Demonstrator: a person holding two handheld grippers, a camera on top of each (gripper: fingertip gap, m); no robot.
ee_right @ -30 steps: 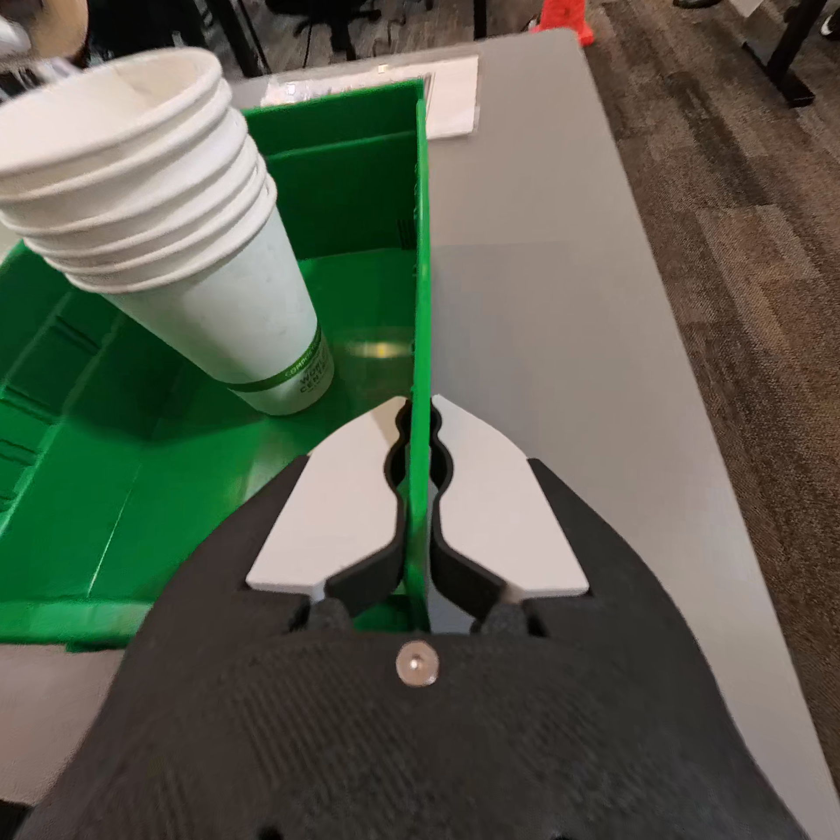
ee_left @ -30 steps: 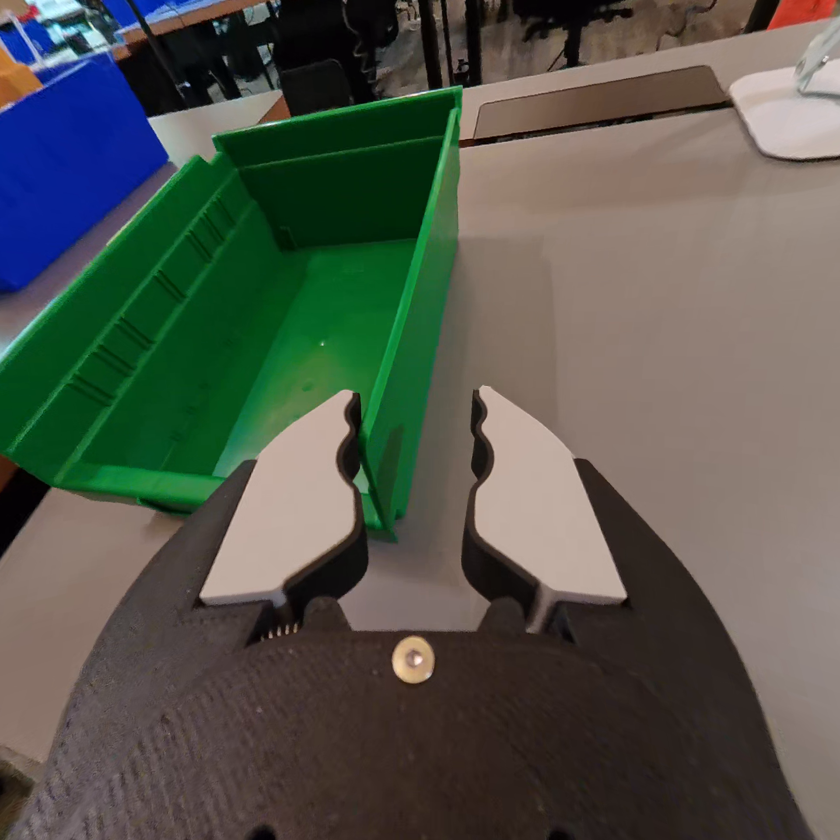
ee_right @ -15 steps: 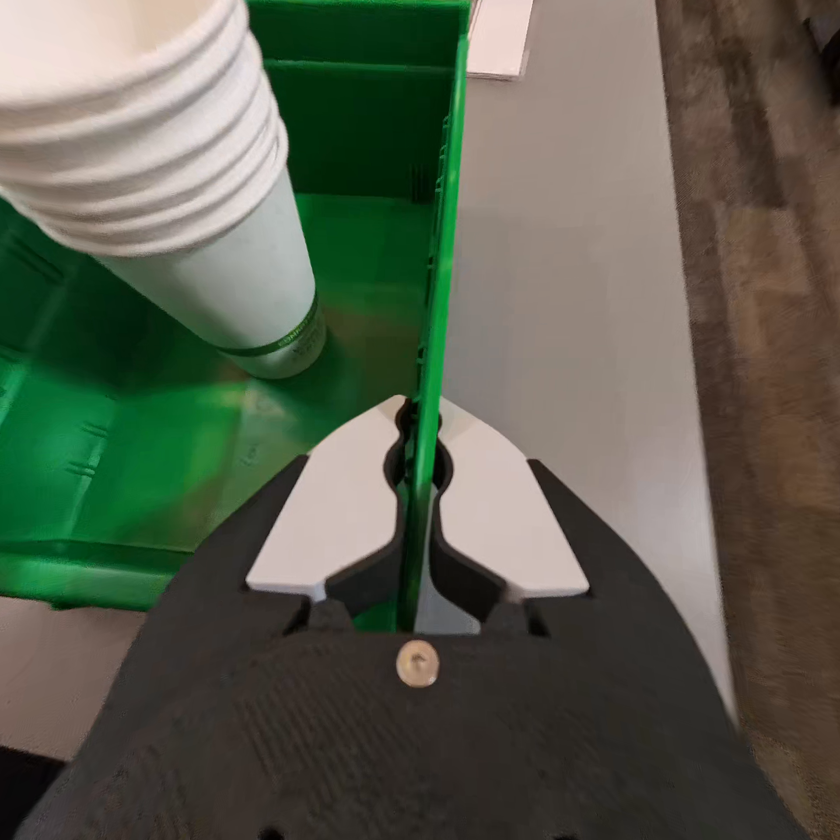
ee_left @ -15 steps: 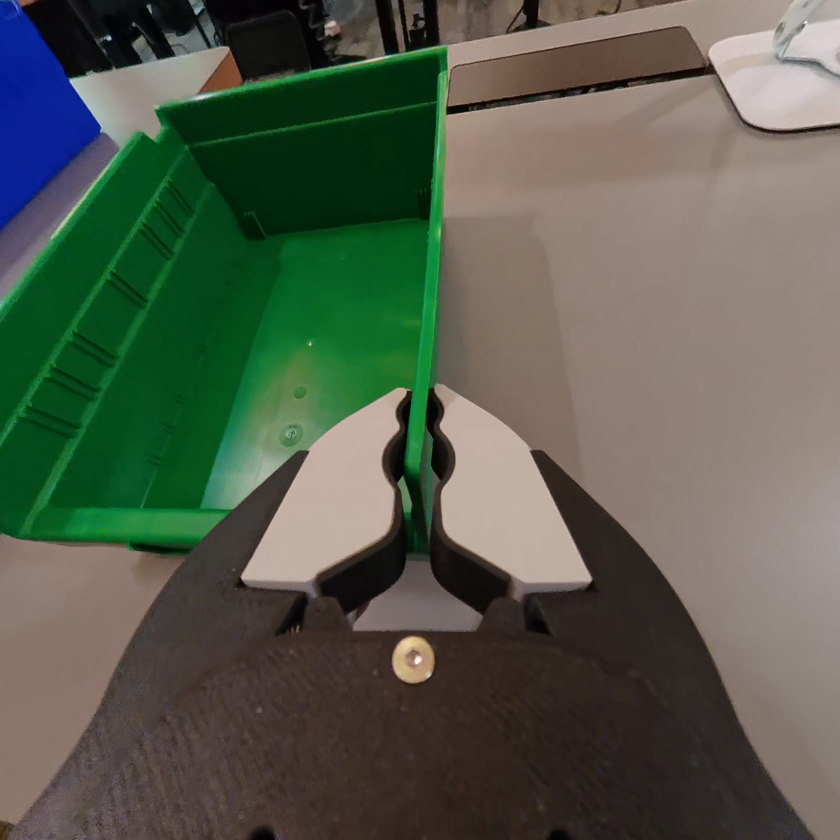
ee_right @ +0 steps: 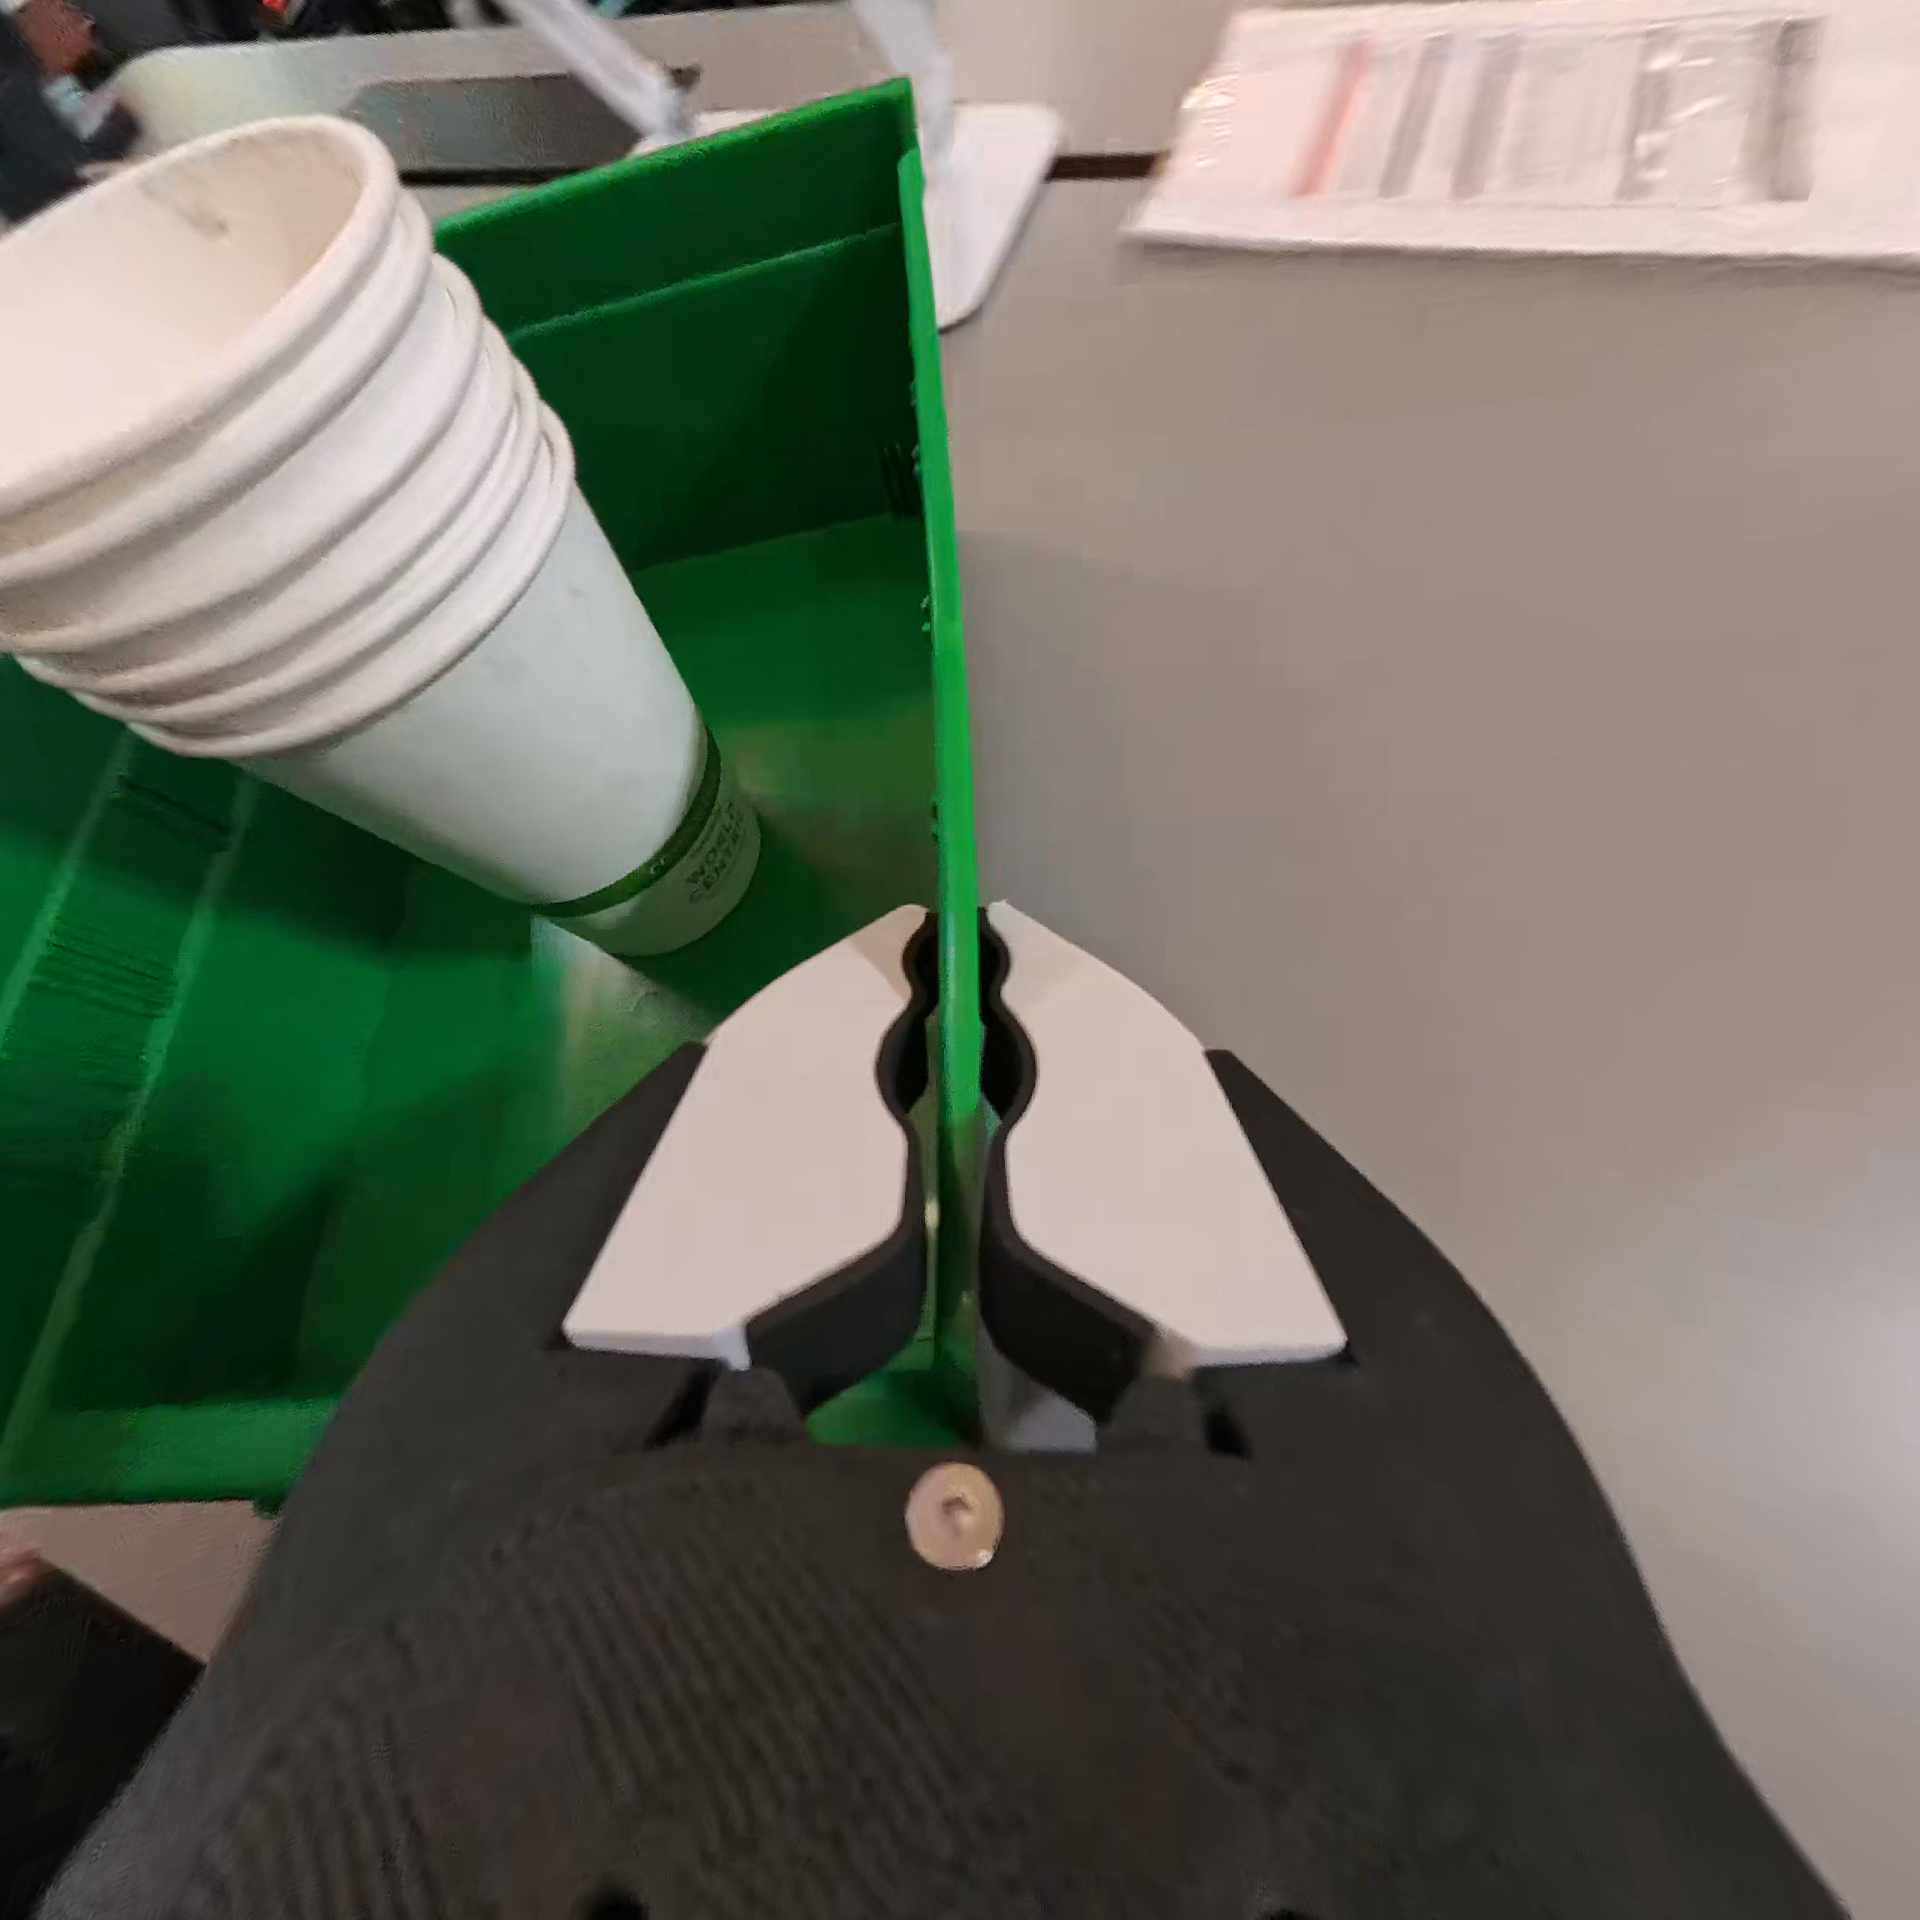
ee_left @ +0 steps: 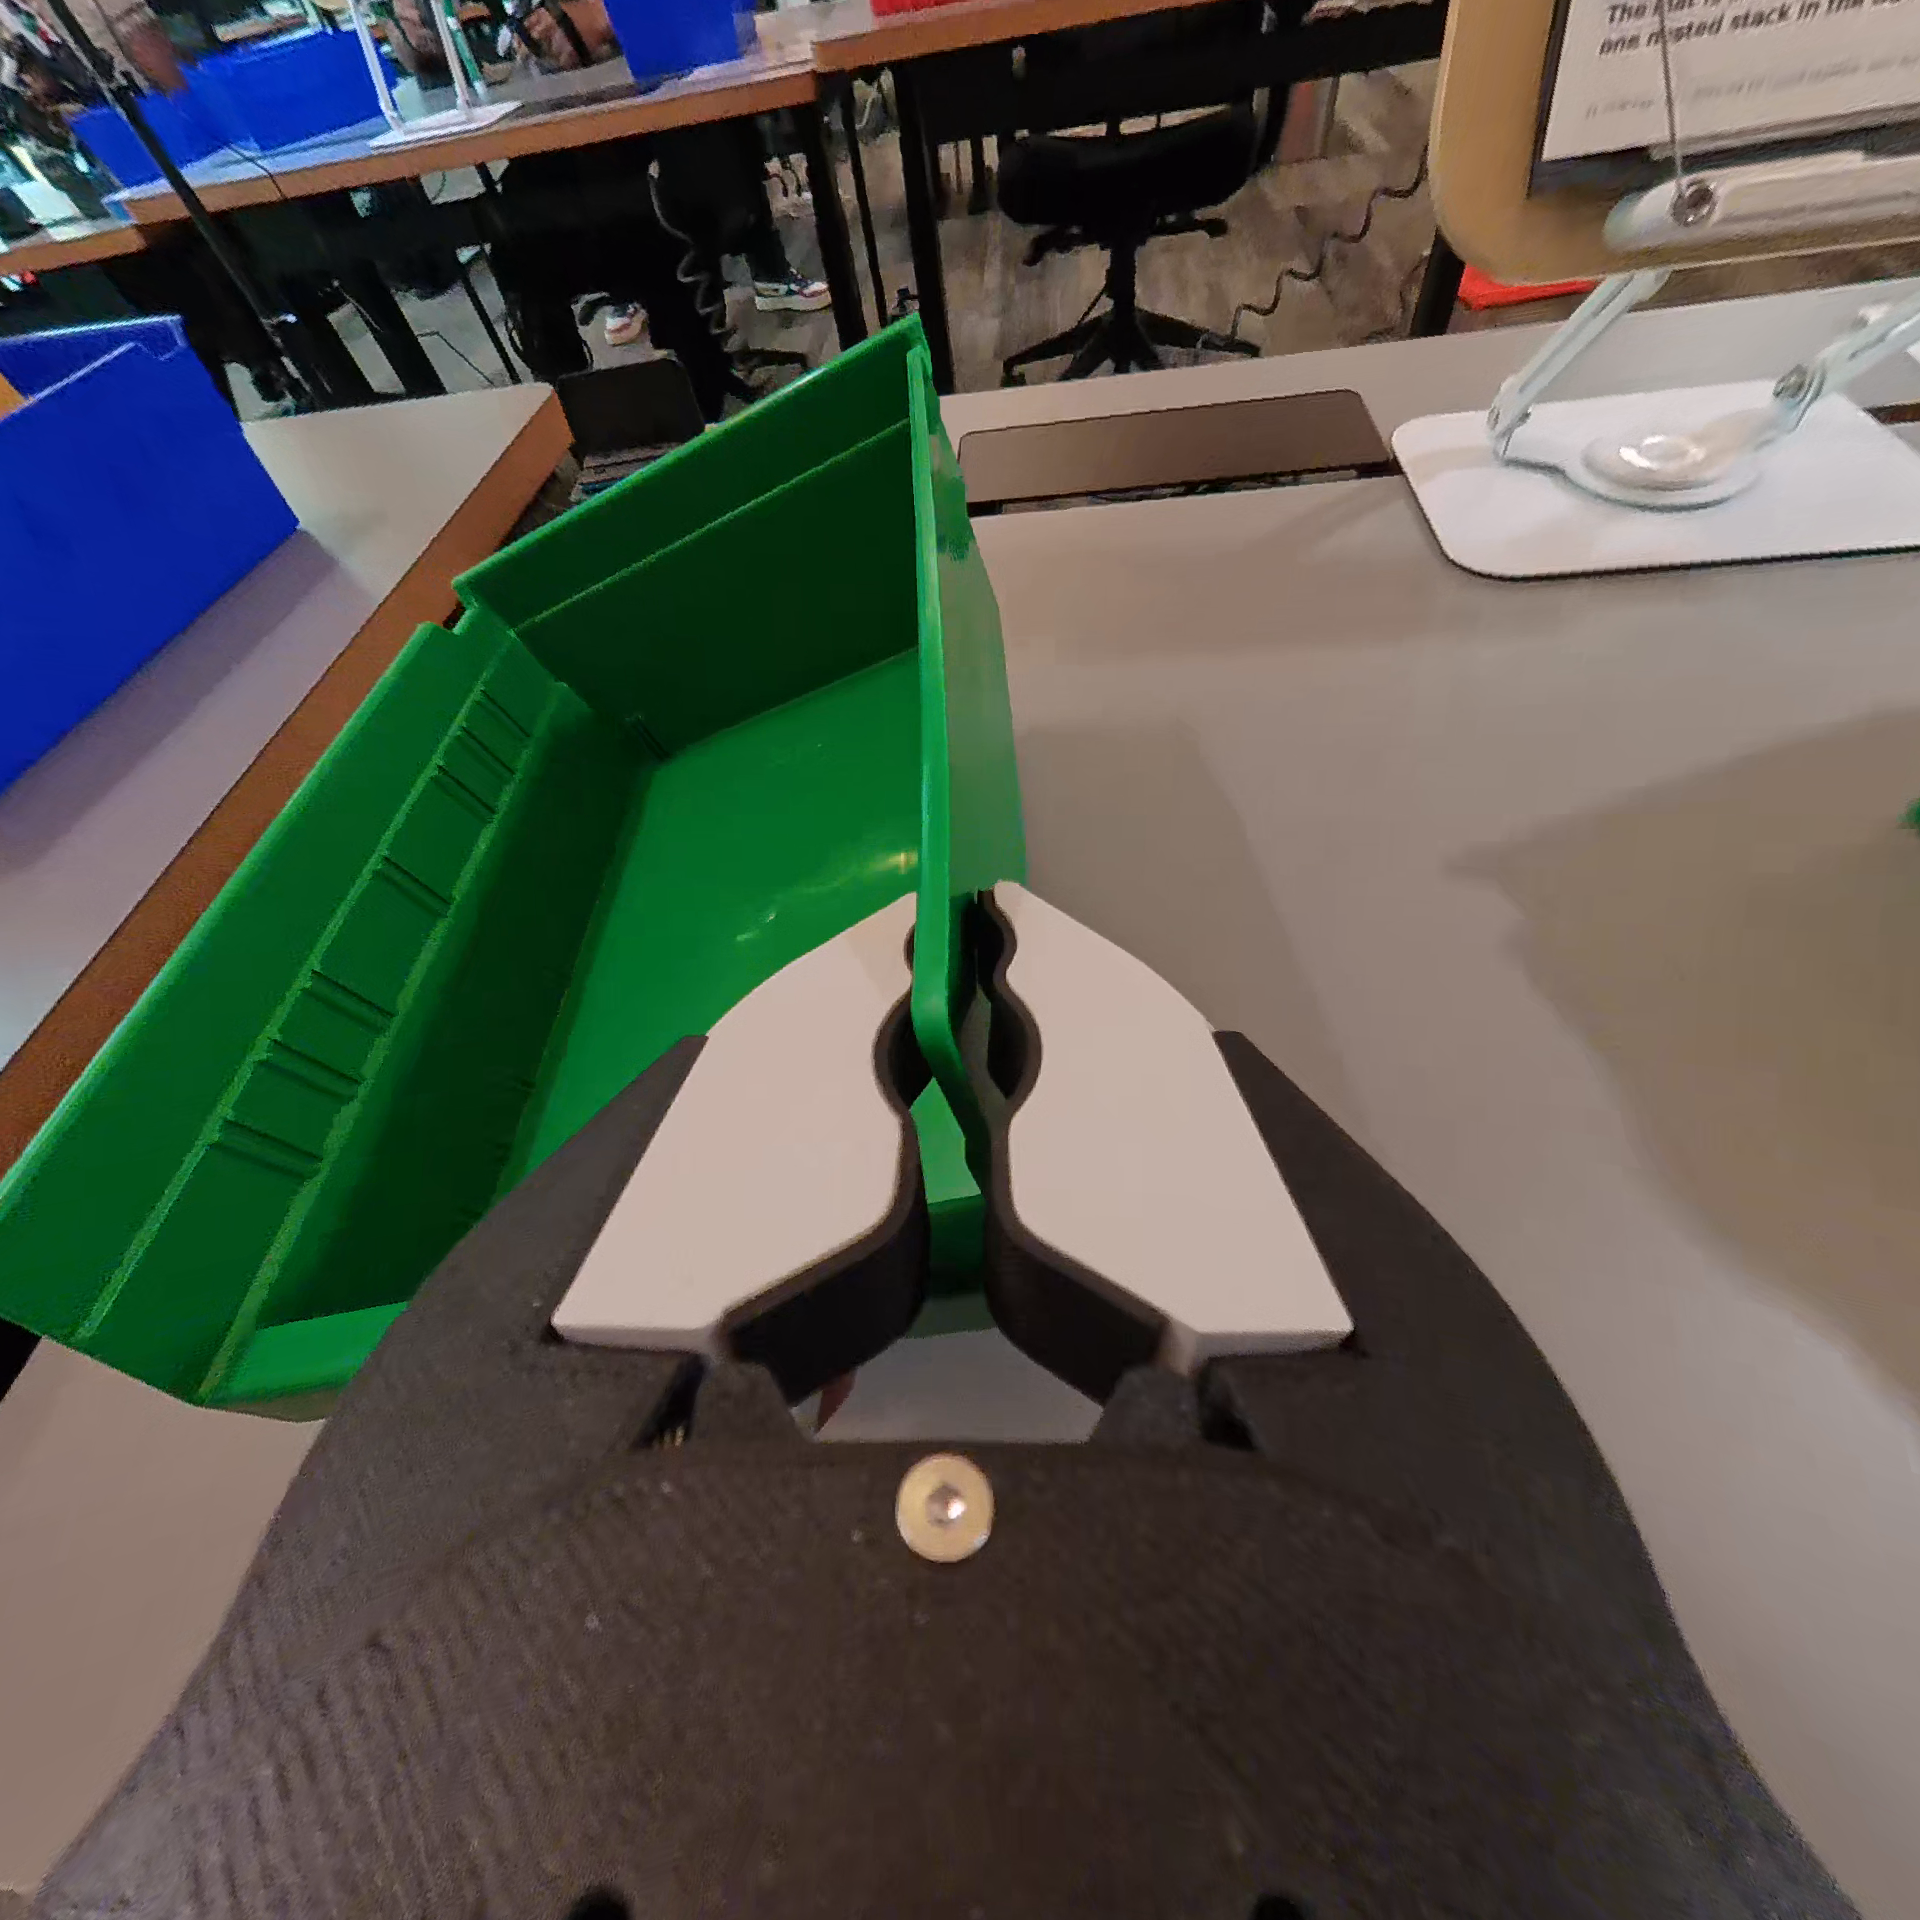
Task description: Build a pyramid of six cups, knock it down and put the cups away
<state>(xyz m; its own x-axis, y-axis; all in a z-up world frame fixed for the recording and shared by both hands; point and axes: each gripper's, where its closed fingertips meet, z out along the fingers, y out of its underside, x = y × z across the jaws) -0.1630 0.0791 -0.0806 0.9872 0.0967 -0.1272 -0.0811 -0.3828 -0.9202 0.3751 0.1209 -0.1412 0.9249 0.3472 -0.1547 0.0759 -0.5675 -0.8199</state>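
Observation:
In the left wrist view my left gripper [ee_left: 951, 925] is shut on the right side wall of an empty green plastic bin [ee_left: 343, 956]. The bin looks tilted, with its right wall raised over the grey table [ee_left: 1455, 935]. In the right wrist view my right gripper [ee_right: 956, 914] is shut on the right side wall of a second green bin [ee_right: 727, 395]. A nested stack of white paper cups [ee_right: 343, 520] stands in that bin and leans to the left, close to the left finger [ee_right: 790, 1122].
A blue bin [ee_left: 114, 520] sits on the neighbouring table at the left. A white stand base [ee_left: 1683, 499] and a dark inset panel [ee_left: 1174, 447] lie at the table's back. A white printed sheet [ee_right: 1538, 135] lies far right. Chairs and desks stand beyond.
My left gripper went from open beside the empty bin's wall to shut on it, and that bin has tipped up. My right gripper stayed shut and swung its bin round; the cups lean more.

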